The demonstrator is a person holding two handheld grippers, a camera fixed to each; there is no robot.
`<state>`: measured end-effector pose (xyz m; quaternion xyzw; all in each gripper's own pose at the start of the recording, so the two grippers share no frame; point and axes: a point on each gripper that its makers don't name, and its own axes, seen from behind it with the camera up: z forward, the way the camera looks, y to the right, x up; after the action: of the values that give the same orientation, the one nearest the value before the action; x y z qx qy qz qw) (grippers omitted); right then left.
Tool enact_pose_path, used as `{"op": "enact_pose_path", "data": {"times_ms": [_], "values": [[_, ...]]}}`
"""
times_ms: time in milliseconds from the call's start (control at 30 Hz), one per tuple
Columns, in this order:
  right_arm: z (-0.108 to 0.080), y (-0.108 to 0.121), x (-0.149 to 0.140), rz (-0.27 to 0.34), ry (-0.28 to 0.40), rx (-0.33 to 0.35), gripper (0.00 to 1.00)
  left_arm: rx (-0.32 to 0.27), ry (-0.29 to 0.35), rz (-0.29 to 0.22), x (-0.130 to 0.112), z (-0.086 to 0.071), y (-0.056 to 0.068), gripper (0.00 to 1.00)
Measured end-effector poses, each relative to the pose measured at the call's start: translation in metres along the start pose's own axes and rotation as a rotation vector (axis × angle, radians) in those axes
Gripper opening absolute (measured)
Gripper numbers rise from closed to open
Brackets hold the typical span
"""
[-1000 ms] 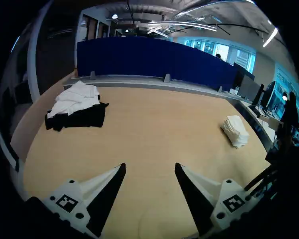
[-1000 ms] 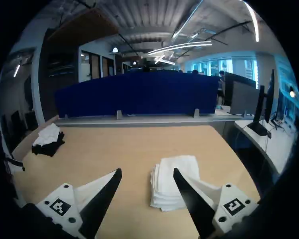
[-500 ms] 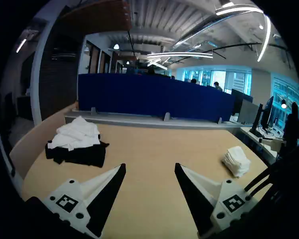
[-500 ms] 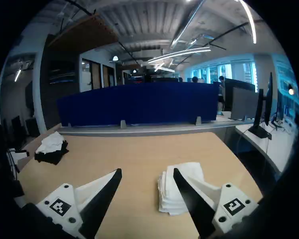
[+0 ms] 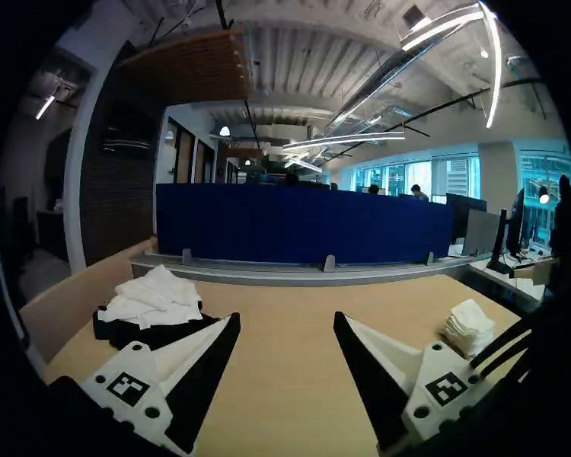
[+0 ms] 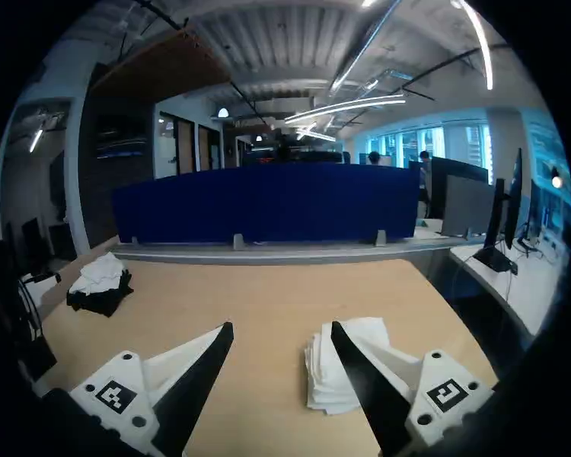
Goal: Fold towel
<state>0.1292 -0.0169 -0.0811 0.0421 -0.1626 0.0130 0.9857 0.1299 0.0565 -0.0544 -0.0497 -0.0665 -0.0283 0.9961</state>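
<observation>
A loose heap of white towels (image 5: 157, 297) lies on a black cloth (image 5: 137, 329) at the left of the wooden table (image 5: 301, 343); the same heap of white towels (image 6: 99, 273) sits far left in the right gripper view. A stack of folded white towels (image 5: 468, 326) rests near the table's right side, and that folded stack (image 6: 333, 365) lies just ahead of my right gripper (image 6: 282, 335). My left gripper (image 5: 287, 324) hangs open above the table, holding nothing. The right gripper is open too, with the folded stack partly behind its right finger.
A blue partition (image 5: 301, 225) runs along the table's far edge on a grey rail (image 5: 285, 270). Monitors (image 6: 480, 206) stand on a neighbouring desk to the right. People sit beyond the partition. Bare tabletop stretches between the two towel piles.
Both views have tilted upward: the table takes less of each image and more ceiling shows. Towels and stack have not moved on the table. Both grippers stay open.
</observation>
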Motion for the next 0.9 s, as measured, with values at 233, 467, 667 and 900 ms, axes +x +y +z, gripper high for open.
{"op": "enact_pose_path", "data": {"times_ms": [233, 467, 667, 900], "values": [[0.006, -0.005, -0.007, -0.037, -0.041, 0.018, 1.00, 0.036, 0.032, 0.048, -0.013, 0.008, -0.003, 0.91], [0.020, -0.006, -0.010, -0.017, -0.061, 0.010, 1.00, 0.059, 0.073, 0.053, -0.035, 0.016, -0.008, 0.91], [0.033, -0.013, -0.011, -0.021, -0.064, -0.009, 1.00, 0.058, 0.092, 0.073, -0.057, 0.029, -0.017, 0.91], [0.051, -0.023, -0.023, -0.036, -0.083, -0.028, 1.00, 0.054, 0.095, 0.066, -0.085, 0.047, -0.034, 0.91]]}}
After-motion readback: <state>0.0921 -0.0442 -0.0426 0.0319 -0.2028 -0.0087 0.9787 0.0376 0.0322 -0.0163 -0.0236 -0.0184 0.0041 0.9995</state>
